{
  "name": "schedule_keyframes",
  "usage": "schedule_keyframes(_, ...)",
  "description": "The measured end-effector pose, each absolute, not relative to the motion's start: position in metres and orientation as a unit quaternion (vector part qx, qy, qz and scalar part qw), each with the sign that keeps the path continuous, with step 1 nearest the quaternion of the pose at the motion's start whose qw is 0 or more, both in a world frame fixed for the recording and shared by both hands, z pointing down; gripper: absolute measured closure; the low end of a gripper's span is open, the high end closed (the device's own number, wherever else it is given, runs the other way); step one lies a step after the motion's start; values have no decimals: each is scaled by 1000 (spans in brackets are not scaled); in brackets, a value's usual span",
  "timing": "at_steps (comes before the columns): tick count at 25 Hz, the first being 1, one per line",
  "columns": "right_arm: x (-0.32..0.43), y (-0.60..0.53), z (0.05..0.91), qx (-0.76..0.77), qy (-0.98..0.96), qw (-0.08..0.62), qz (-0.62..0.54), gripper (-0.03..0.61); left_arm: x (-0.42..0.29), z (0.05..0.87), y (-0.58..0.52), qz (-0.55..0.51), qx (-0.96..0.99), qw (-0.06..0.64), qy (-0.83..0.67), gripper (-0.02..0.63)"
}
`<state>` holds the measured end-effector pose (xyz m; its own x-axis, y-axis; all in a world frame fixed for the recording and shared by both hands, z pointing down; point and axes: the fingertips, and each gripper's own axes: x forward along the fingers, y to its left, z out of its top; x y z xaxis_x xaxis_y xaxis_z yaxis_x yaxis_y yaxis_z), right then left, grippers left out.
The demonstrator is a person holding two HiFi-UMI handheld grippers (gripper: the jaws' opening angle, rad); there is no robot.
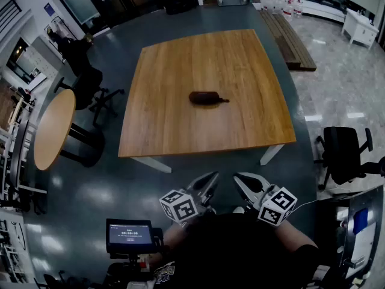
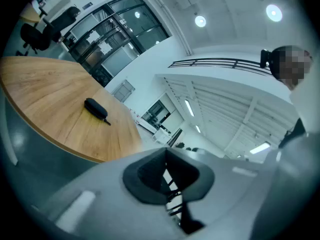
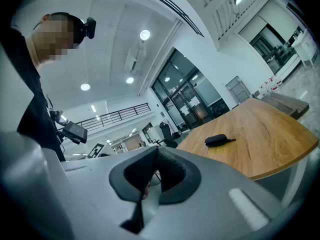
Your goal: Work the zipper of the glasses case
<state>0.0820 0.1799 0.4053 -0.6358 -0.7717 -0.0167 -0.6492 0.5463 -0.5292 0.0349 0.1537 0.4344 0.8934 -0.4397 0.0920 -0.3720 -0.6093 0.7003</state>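
Pale wood tops a small round table at the far left, with a dark office chair beside it; neither has any part in the job. Lower down, a small screen glows at the person's left side, its print too small to read. The left claw is held close to the person's body, pointing level toward the bench, its jaws closed together with nothing between them. Out in the middle of the bench lies the glasses case, dark and long, flat on the wood, with a thin strap sticking out of its right end; whether the zipper is open or shut cannot be told from here. The case sits alone, well apart from both claws, and seems laid out centrally so either side can reach it. The right claw mirrors the left, closed and empty, just beside it. Both look parked in a ready pose, and the task seems not yet begun: the person must first step up to the bench. A black chair stands at the far right
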Motion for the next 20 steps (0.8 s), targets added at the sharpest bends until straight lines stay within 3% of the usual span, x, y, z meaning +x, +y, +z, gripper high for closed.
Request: schedule_keyframes(20,86,184,405,-401,871,138,-246,571,28,440,161,-51,888,388,-243,612)
